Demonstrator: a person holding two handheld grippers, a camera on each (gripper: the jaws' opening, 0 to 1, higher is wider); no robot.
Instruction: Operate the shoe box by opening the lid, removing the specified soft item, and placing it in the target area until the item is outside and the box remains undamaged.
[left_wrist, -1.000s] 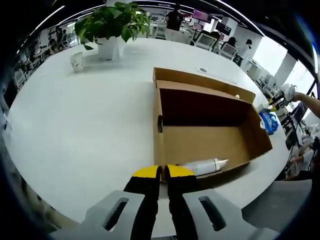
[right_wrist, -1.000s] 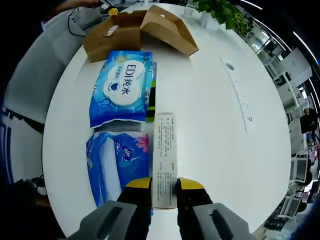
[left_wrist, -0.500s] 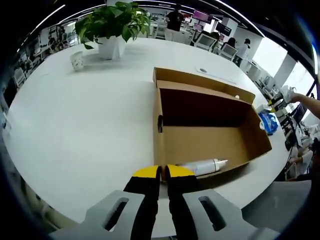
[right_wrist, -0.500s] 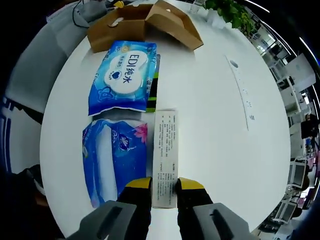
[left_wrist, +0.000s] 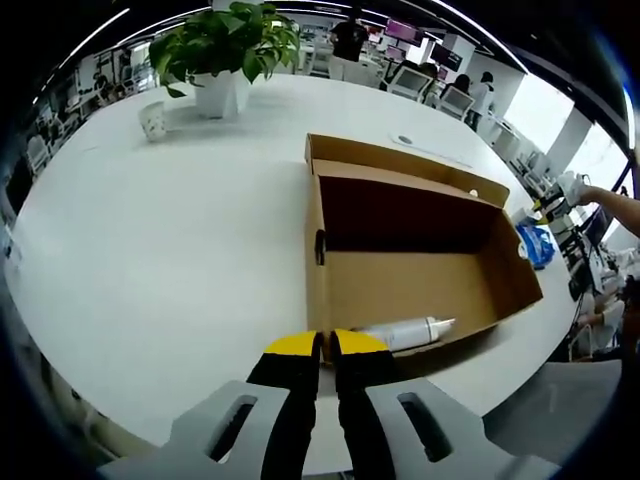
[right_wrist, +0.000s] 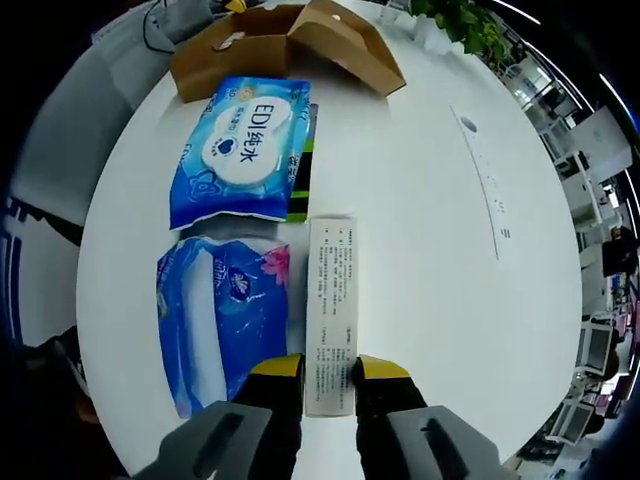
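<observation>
Left gripper (left_wrist: 321, 343) pressed together over open shoe box (left_wrist: 415, 255) edge, white bottle (left_wrist: 402, 332) inside; right gripper (right_wrist: 329, 368) pinching white carton (right_wrist: 330, 300) beside blue packs (right_wrist: 225, 315).

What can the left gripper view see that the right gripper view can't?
The left gripper view looks into the open shoe box, where a white bottle lies on the bottom, and it has a white cup next to the potted plant. Its left gripper is shut and holds nothing.

The right gripper view has the right gripper shut on a long white carton, with two blue soft packs lying beside it.

Both have the white table, the shoe box and the plant.
</observation>
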